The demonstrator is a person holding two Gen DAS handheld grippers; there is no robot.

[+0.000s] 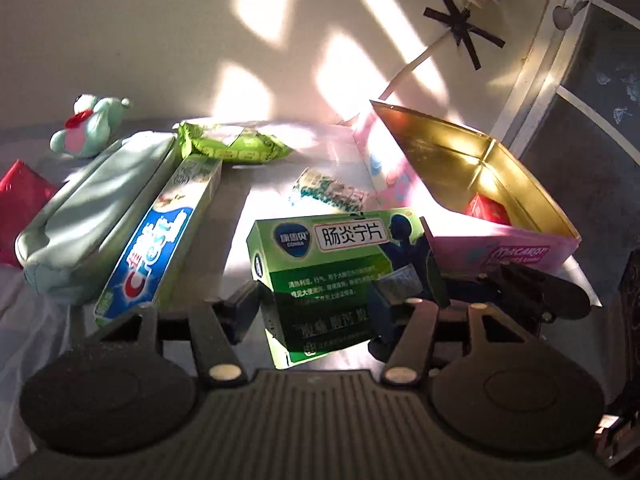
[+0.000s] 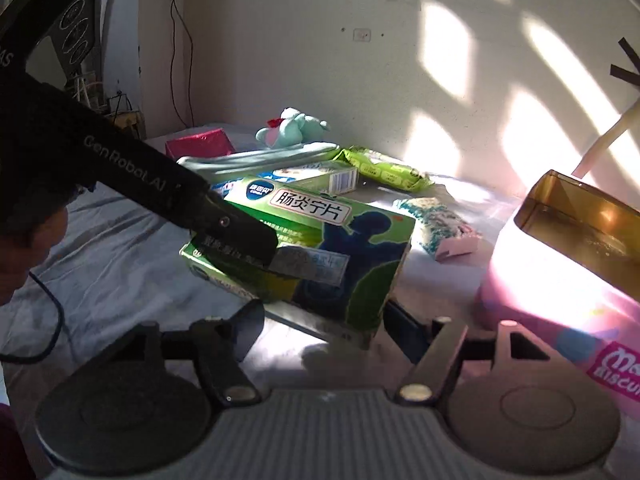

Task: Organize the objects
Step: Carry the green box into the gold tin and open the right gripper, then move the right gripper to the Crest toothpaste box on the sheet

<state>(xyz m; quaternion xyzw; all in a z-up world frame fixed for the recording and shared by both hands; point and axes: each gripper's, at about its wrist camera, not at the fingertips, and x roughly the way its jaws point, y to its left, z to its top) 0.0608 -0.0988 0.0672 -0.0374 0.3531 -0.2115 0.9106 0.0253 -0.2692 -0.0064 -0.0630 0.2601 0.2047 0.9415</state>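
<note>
Green cardboard medicine box [image 1: 324,276] sits between both grippers beside the pink biscuit tin [image 1: 504,240]: a handover. Left gripper [image 1: 320,312] straddles it loosely; right gripper [image 2: 324,320] seems to clamp it. Next: tin.

The left claw [image 1: 316,304] has black flat fingers, silver screws, two round black discs and a ribbed grey base. The right claw [image 2: 320,320] looks the same. One black arm carries white lettering "GenRobot.AI" and a thin dark cable
</note>
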